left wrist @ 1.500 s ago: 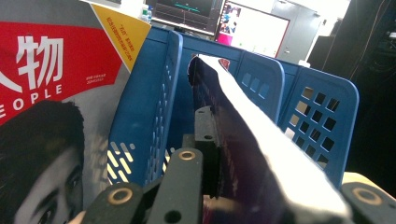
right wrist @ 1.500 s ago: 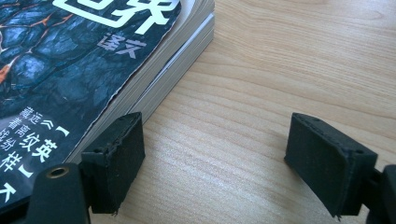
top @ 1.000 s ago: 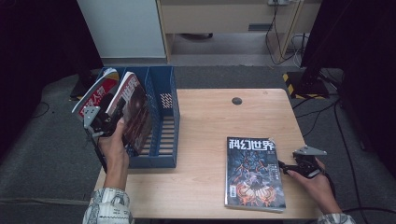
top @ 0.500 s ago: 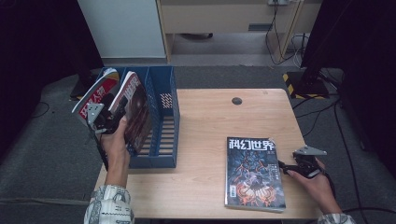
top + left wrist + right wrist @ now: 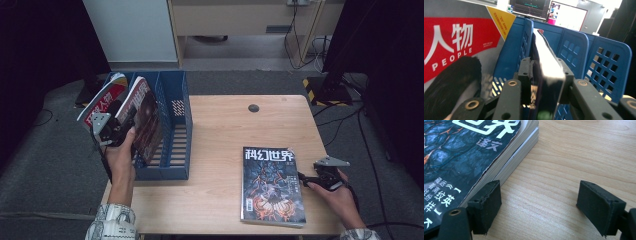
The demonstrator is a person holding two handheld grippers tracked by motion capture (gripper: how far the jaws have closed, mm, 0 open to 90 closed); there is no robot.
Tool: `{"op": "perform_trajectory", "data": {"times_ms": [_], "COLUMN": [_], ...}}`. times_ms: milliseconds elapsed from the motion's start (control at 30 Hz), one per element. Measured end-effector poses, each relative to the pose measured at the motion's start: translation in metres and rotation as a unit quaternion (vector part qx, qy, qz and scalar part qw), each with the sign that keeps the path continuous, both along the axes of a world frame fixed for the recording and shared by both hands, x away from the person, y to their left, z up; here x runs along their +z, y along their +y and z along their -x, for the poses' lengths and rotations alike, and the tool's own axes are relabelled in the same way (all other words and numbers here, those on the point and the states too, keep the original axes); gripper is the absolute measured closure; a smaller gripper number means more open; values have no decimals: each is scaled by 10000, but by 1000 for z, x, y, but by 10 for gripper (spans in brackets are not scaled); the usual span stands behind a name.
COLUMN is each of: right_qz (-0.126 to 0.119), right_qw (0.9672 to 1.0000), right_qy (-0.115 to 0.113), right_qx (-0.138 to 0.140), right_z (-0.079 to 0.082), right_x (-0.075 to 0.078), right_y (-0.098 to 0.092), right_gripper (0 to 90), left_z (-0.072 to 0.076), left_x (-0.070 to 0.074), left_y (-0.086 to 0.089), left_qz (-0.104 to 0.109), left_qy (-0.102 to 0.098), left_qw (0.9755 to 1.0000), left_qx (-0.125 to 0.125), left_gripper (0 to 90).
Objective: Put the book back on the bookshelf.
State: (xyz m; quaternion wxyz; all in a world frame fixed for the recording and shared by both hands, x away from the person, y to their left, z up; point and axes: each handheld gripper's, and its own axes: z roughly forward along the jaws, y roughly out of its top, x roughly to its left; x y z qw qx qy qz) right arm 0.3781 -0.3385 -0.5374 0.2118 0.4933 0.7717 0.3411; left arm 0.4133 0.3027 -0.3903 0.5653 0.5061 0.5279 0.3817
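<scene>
**Two grippers, one at the blue rack, one by the stack**

Two magazines stood in the blue file rack (image 5: 172, 135) at the left edge of the wooden table (image 5: 225, 135). The red PEOPLE magazine (image 5: 102, 102) leaned in the rack's outer slot. Beside it, toward the middle of the rack, stood a dark glossy magazine (image 5: 546, 75). The left gripper (image 5: 117, 131) sat at that dark magazine, with the top edge still between its jaws. Its jaws had just been opening, and they looked a little loose on the pages.

Well to the right of the rack lay a stack of magazines (image 5: 272, 185), flat on the table. The right gripper (image 5: 539, 205) rested just beside the stack's right edge. Its jaws were spread wide over bare wood and pinched nothing.
</scene>
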Motion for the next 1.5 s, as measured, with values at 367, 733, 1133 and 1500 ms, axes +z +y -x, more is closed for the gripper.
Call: {"op": "perform_trajectory", "data": {"times_ms": [367,733,1133,1500], "right_qz": [-1,4,3,7], "right_qw": [10000,10000,10000,10000], "right_qy": [5,0,2,17], "right_qx": [-22,-12,-19,-74], "right_z": [0,0,0,0], "right_x": [0,0,0,0], "right_y": [0,0,0,0], "right_gripper": [197,197,195,175], "left_z": [23,54,87,100], "left_x": [-13,-31,-51,-47], "left_y": [2,-6,-17,-55], "left_qz": [-13,-300,-488,-689], "left_qy": [106,415,886,837], "left_qw": [9999,9986,9947,9909], "left_qx": [-30,-90,-169,-794], "left_gripper": [577,465,328,264]}}
